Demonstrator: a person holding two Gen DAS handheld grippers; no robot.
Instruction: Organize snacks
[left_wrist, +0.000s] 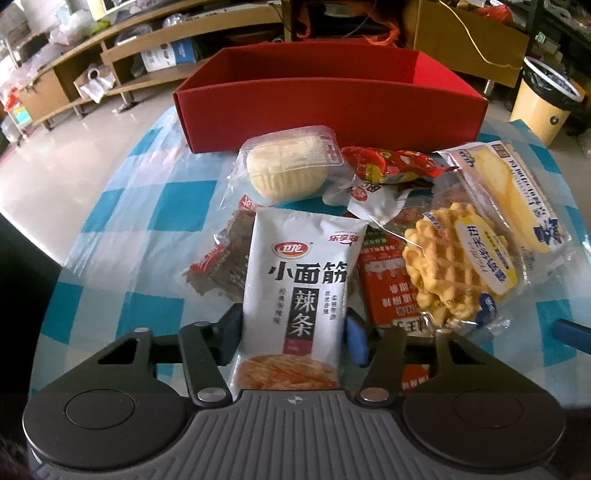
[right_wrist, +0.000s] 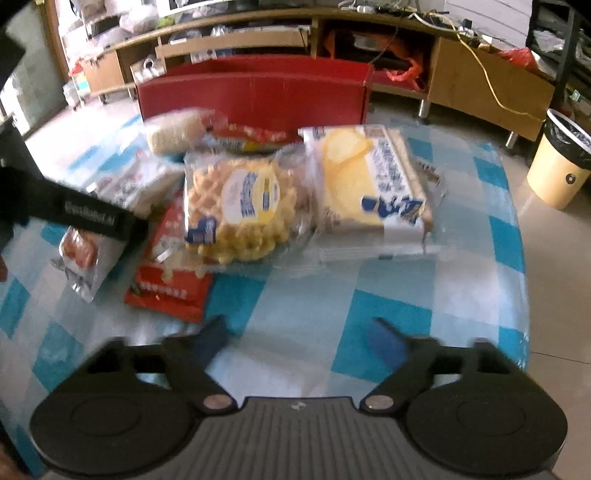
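Fingers (left_wrist: 356, 341) of our left gripper (left_wrist: 293, 338) sit against both long edges of a white packet (left_wrist: 299, 280), blue pads touching its sides, so we judge it gripped. Our right gripper (right_wrist: 295, 341) hangs over bare cloth with its jaws partly apart and nothing between them.

From largest to smallest: a table (left_wrist: 122, 206) under a blue-and-white checked cloth carries everything. At its far edge stands a red box (left_wrist: 332, 110), open on top and, as far as we can see, empty; we take it as where the snacks are meant to go. Between box and grippers lies a loose heap of snacks: a cake pack (right_wrist: 369, 184) on the right, a waffle (right_wrist: 240, 206) beside it overlapping a red pouch (right_wrist: 170, 284), and a pale pastry (left_wrist: 284, 170) nearest the box. The white packet lies closest to us, its length pointing toward the box, which makes it the easy first pick. The right-wrist view is blurred, so finer detail there is unclear.
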